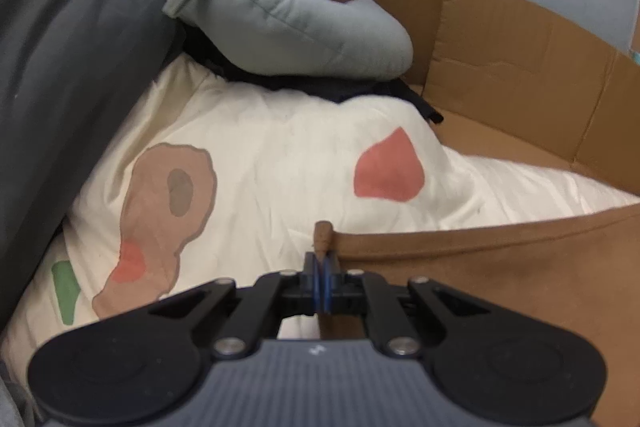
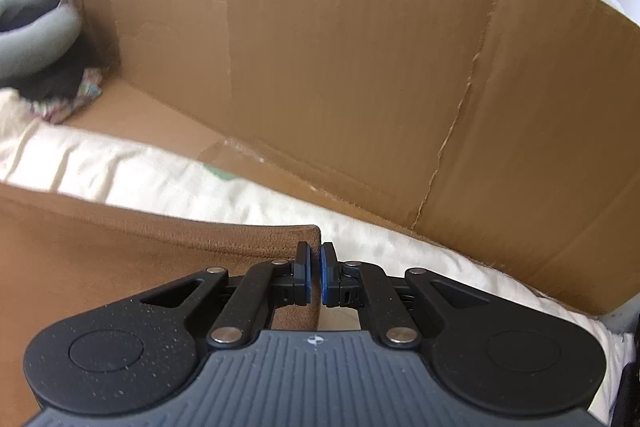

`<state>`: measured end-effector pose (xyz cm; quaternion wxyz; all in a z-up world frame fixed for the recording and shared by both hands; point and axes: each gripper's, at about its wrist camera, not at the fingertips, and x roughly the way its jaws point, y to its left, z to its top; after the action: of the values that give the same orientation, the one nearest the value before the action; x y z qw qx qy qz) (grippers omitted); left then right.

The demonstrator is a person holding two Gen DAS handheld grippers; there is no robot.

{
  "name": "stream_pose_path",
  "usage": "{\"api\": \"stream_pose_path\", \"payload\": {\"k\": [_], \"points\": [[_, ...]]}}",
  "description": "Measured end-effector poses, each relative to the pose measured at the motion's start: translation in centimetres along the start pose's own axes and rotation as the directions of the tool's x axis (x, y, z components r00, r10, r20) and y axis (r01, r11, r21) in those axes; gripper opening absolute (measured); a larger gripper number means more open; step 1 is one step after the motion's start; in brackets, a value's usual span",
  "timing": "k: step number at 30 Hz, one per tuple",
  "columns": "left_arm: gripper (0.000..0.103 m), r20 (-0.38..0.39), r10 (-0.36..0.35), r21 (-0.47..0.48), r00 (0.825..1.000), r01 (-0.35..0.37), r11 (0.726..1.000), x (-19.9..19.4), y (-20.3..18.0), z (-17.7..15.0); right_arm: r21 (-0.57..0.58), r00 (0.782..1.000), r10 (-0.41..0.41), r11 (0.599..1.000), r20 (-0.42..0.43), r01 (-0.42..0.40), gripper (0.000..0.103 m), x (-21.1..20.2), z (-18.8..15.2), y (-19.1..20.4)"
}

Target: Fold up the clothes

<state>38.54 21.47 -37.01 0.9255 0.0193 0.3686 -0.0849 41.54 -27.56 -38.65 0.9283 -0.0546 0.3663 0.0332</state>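
Pinching opposite corners of the brown garment [image 1: 500, 283], the left gripper [image 1: 323, 267] and right gripper [image 2: 315, 263] have their fingers clamped shut on its top hem, which runs straight between them above the cream quilt [image 1: 280, 155].

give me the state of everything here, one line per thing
left gripper: shut on a corner of the brown garment
right gripper: shut on the other corner
brown garment: top edge stretched between the grippers
white quilt: spread out, rumpled
cardboard: standing behind the quilt
grey pillow: slumped on dark clothes
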Motion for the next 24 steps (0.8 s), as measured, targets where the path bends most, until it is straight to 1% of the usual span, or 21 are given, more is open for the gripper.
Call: {"api": "stream_pose_path", "payload": {"k": [4, 9, 12, 19, 24], "points": [[0.003, 0.034, 0.007, 0.003, 0.999, -0.007, 1.000, -0.6, -0.3, -0.1, -0.005, 1.000, -0.022, 1.000, 0.022, 0.022, 0.003, -0.4, 0.3, 0.4], [0.003, 0.091, 0.010, -0.015, 0.996, -0.009, 1.000, -1.4, -0.3, -0.2, -0.008, 0.995, -0.061, 0.998, 0.085, 0.062, 0.003, -1.3, 0.2, 0.6], [0.003, 0.085, 0.016, -0.014, 0.996, -0.014, 1.000, -1.2, -0.4, -0.4, -0.014, 0.992, -0.076, 0.997, 0.098, 0.078, 0.003, -1.6, 0.1, 0.8], [0.003, -0.017, 0.019, 0.003, 1.000, -0.019, 1.000, 1.9, -0.2, 0.0, -0.033, 0.998, -0.055, 0.998, -0.019, 0.054, 0.003, 1.5, -0.1, 0.5], [0.004, -0.053, 0.023, 0.007, 0.998, -0.023, 1.000, 3.0, -0.3, 0.0, -0.044, 0.993, -0.023, 0.999, -0.116, 0.018, 0.003, 3.5, -0.7, 0.2]]}}
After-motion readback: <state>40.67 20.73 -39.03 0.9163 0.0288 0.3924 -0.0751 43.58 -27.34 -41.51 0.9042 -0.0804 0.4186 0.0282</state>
